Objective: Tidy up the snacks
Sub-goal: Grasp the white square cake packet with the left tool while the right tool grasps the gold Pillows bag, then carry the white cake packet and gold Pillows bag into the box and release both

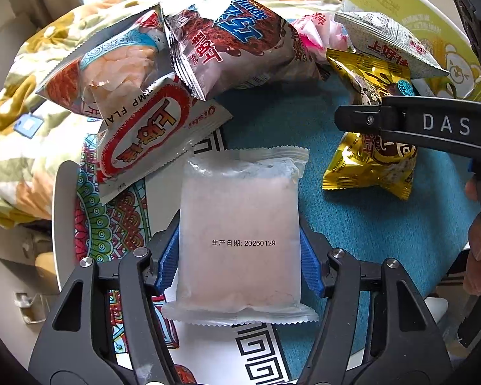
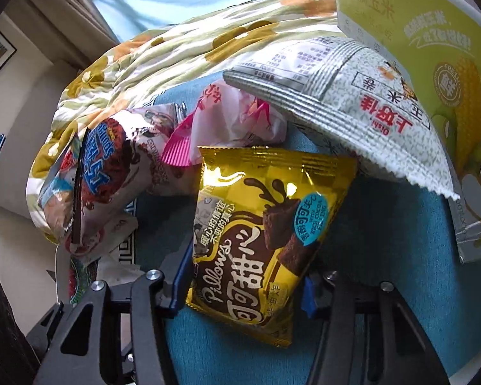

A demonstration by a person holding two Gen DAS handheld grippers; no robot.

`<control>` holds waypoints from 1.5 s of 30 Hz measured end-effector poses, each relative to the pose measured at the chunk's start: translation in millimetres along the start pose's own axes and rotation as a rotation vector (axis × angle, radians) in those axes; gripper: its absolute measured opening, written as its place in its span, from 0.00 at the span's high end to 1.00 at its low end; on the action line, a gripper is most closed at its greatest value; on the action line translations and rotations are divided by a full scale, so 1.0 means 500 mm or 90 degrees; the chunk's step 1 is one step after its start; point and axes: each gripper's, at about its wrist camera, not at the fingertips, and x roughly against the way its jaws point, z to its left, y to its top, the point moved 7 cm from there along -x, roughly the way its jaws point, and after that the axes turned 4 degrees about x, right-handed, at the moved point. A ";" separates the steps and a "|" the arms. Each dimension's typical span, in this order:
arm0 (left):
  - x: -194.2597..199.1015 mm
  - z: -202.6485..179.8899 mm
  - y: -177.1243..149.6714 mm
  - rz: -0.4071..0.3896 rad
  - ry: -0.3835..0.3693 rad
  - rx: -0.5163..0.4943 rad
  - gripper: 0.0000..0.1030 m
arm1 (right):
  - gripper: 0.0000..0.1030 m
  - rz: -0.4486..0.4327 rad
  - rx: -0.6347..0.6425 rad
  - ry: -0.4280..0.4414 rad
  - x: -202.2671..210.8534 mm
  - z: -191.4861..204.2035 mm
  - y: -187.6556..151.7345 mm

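A pale pink packet [image 1: 240, 211] with a printed date lies lengthwise over the teal cloth [image 1: 384, 224]. My left gripper [image 1: 240, 256] is shut on it, blue pads pressing both long sides. In the right wrist view, a gold chocolate "Pillows" packet [image 2: 256, 224] sits between the blue pads of my right gripper [image 2: 243, 276], which is shut on its lower half. The left wrist view shows the same gold packet [image 1: 368, 163] under a black finger [image 1: 368, 118] of the right gripper.
Behind lie a red-and-white shrimp bag [image 1: 144, 141], a clear cracker bag [image 1: 112, 64], a chocolate bag [image 1: 234, 41], a pink wrapper [image 2: 240, 118] and a grey corn-snack bag [image 2: 368, 112]. A green box [image 2: 433, 48] stands at right. A floral quilt [image 1: 16, 96] is bunched at left.
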 end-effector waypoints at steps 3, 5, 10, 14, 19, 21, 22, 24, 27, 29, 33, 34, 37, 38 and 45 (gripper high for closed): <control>0.005 0.012 -0.003 0.003 -0.004 0.006 0.42 | 0.56 -0.004 0.022 -0.008 0.012 0.002 -0.011; 0.015 0.017 -0.007 0.003 -0.004 0.009 0.43 | 0.56 -0.012 0.023 -0.011 0.024 0.000 -0.015; 0.068 0.030 -0.002 -0.026 -0.001 0.011 0.43 | 0.58 -0.023 0.033 0.000 0.058 0.013 -0.022; 0.119 0.044 0.008 -0.044 -0.004 0.024 0.43 | 0.58 -0.031 0.038 0.015 0.090 0.042 -0.024; 0.185 0.041 0.023 -0.081 -0.005 0.017 0.43 | 0.59 -0.040 0.050 0.033 0.148 0.073 -0.028; 0.210 0.041 0.035 -0.098 -0.006 0.016 0.43 | 0.59 -0.042 0.047 0.042 0.161 0.075 -0.031; 0.221 0.037 0.039 -0.105 -0.007 0.016 0.43 | 0.59 -0.047 0.050 0.041 0.171 0.075 -0.032; 0.243 0.028 0.047 -0.120 -0.013 0.016 0.43 | 0.59 -0.058 0.048 0.050 0.195 0.075 -0.033; 0.279 0.008 0.072 -0.139 -0.022 0.006 0.43 | 0.59 -0.077 0.049 0.049 0.233 0.071 -0.027; 0.299 -0.012 0.096 -0.154 -0.024 -0.007 0.43 | 0.59 -0.095 0.046 0.047 0.264 0.060 -0.019; 0.340 -0.062 0.161 -0.187 -0.032 -0.021 0.43 | 0.59 -0.134 0.032 0.050 0.326 0.022 0.010; 0.349 -0.079 0.180 -0.194 -0.036 -0.024 0.43 | 0.59 -0.148 0.035 0.045 0.345 0.009 0.019; 0.364 -0.143 0.243 -0.218 -0.036 -0.036 0.43 | 0.59 -0.180 0.034 0.040 0.393 -0.040 0.053; 0.368 -0.168 0.265 -0.225 -0.038 -0.038 0.43 | 0.59 -0.188 0.030 0.040 0.407 -0.061 0.066; 0.354 -0.367 0.410 -0.249 -0.074 -0.049 0.42 | 0.59 -0.222 0.035 0.011 0.481 -0.235 0.174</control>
